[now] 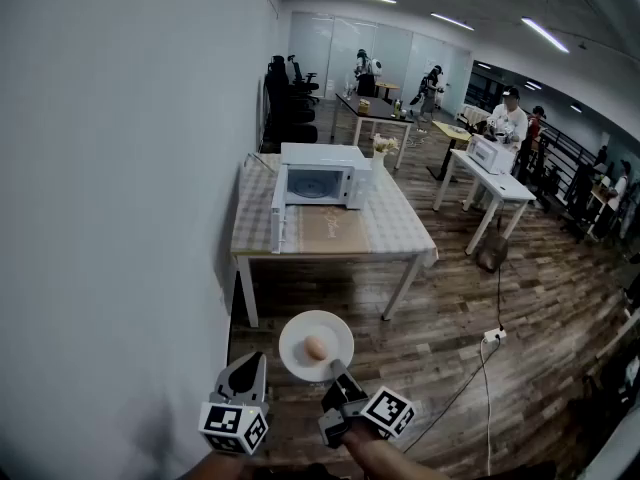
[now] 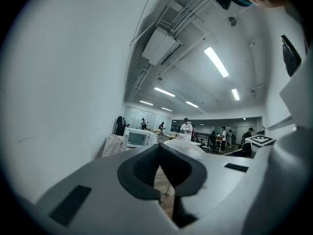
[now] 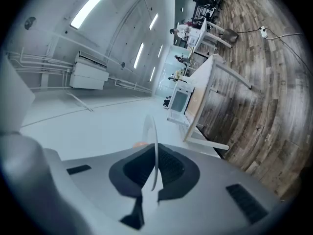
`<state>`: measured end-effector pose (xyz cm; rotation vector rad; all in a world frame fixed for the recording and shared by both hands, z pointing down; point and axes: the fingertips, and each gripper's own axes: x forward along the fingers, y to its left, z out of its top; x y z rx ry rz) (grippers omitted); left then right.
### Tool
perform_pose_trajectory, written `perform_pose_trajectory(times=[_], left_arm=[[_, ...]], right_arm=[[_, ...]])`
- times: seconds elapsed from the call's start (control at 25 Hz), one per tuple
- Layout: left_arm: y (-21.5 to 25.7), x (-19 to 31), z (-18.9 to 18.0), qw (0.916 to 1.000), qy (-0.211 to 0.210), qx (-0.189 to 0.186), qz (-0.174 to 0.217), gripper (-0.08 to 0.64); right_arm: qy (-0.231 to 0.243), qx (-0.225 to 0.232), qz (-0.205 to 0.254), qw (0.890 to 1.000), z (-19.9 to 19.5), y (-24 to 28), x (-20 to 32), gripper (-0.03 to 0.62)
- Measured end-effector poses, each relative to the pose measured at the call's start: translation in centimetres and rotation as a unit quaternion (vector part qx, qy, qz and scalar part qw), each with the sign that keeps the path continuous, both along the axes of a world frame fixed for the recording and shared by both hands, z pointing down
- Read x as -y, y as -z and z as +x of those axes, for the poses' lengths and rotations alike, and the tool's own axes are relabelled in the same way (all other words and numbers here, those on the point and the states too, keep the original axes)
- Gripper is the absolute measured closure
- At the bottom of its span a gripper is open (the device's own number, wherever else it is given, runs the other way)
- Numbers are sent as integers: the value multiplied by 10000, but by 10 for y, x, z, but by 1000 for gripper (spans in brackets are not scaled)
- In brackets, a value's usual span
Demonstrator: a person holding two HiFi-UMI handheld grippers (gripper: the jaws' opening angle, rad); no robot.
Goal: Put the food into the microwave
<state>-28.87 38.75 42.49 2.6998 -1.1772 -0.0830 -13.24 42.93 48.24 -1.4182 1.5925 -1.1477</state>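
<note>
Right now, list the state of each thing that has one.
Microwave: door open.
Plate: held up, clamped at its rim.
Food: lying on the plate.
Right gripper: shut on the plate.
Left gripper: shut, nothing in it.

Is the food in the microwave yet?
Not yet. Done: the microwave sits on the table with its door open. In hand: the right gripper is shut on the rim of the white plate carrying the round food, well short of the table. The left gripper is shut and empty. Left: carry the plate over and set it inside.
</note>
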Motion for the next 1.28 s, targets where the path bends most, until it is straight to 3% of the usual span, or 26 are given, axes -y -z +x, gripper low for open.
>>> perform_pose_trajectory(times=[0.44, 0.84, 1.28], left_arm=[[7, -5, 2, 9999, -1, 90, 99, 552], [10, 3, -9, 9998, -62, 122, 129, 552], [2, 28, -28, 9995, -270, -111, 73, 552]], right_arm=[[74, 51, 150, 9998, -3, 5, -1, 575], [-215, 178, 114, 9995, -5, 5, 1, 575], [-444, 58, -34, 9990, -29, -3, 3, 575]])
